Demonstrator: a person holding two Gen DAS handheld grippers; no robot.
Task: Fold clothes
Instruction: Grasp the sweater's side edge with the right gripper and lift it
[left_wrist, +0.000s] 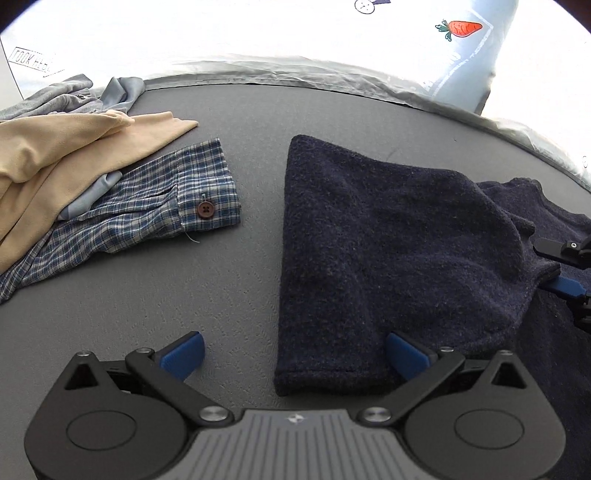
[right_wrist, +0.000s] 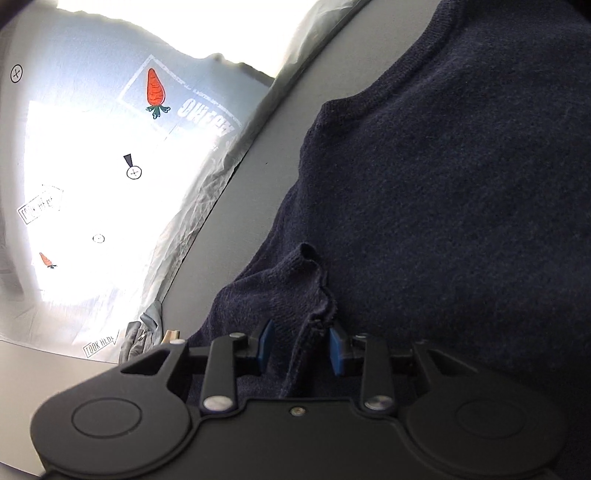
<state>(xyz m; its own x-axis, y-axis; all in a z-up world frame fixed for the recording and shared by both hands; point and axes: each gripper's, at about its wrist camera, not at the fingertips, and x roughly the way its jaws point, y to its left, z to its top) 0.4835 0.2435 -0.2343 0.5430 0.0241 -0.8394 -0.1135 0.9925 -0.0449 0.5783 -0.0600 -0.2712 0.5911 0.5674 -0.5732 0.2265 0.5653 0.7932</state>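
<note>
Left wrist view first: the left gripper (left_wrist: 293, 354) has its jaws spread wide, nothing clamped. One blue pad (left_wrist: 183, 354) hangs over the bare grey mat (left_wrist: 229, 280), the other sits at the near edge of the navy sweater (left_wrist: 388, 251). The sweater lies on the mat to the right of centre, with one part folded over the rest of it. Off to the left there's a pile of other laundry: a tan garment (left_wrist: 70, 147) on top, a blue plaid shirt (left_wrist: 147, 206) under it with its buttoned cuff sticking out toward the sweater but not touching it, and a grey garment (left_wrist: 62, 99) further back. At the far right edge you can see the right gripper (left_wrist: 565, 266) poking in right at the sweater's folded edge. Behind the mat is a pale sheet with a carrot print (left_wrist: 461, 27).

Right wrist view: the right gripper (right_wrist: 301, 349) is narrowed down around a bunched ridge of the navy sweater (right_wrist: 443, 184). The fabric runs up between the blue pads, though I honestly can't tell if they're actually pinching it or just sitting close. The sweater fills most of the right side, grey mat (right_wrist: 258, 166) to its left, and the carrot sheet (right_wrist: 155, 88) beyond, very washed out by light.
</note>
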